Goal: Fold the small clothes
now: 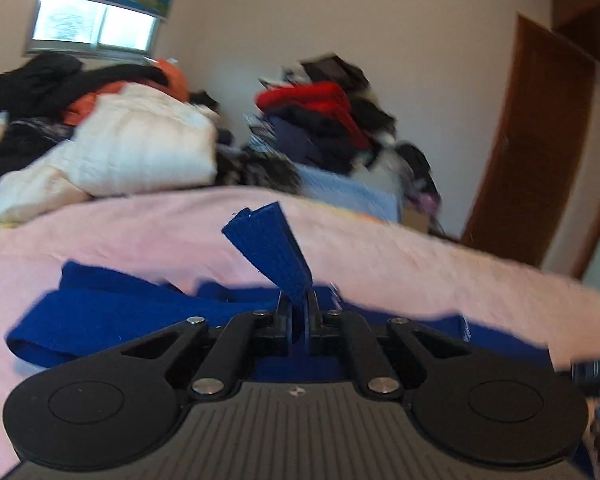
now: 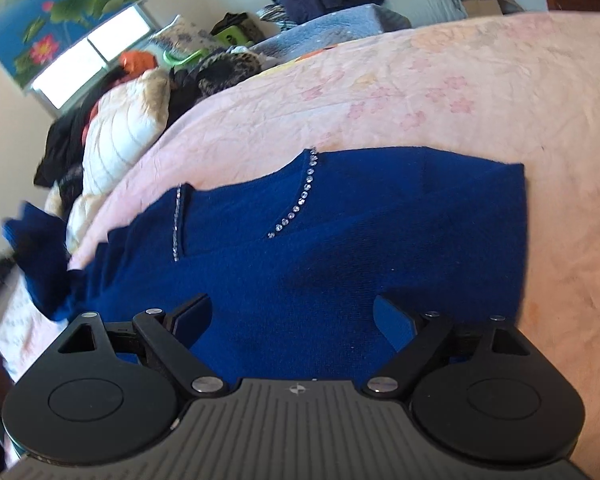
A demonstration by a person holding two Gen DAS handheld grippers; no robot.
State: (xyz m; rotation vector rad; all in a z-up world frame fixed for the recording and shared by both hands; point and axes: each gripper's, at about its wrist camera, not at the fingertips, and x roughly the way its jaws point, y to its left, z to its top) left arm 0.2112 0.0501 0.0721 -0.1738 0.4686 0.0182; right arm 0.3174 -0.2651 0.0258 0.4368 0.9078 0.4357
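Observation:
A dark blue knit sweater (image 2: 340, 232) with rhinestone trim lies spread on the pink bedspread (image 2: 440, 80). My left gripper (image 1: 298, 308) is shut on a fold of the blue sweater (image 1: 272, 252), which sticks up between the fingers; more of the sweater lies bunched at the left. My right gripper (image 2: 292, 316) is open and empty, hovering just above the sweater's body, with its fingers (image 2: 192, 316) wide apart. In the right wrist view the raised blue part (image 2: 40, 256) shows at the far left.
Piles of clothes (image 1: 324, 120) and a white quilted bundle (image 1: 140, 148) lie at the far side of the bed. A window (image 1: 92, 28) with a flowered blind is behind them. A brown wooden door (image 1: 532, 140) stands at the right.

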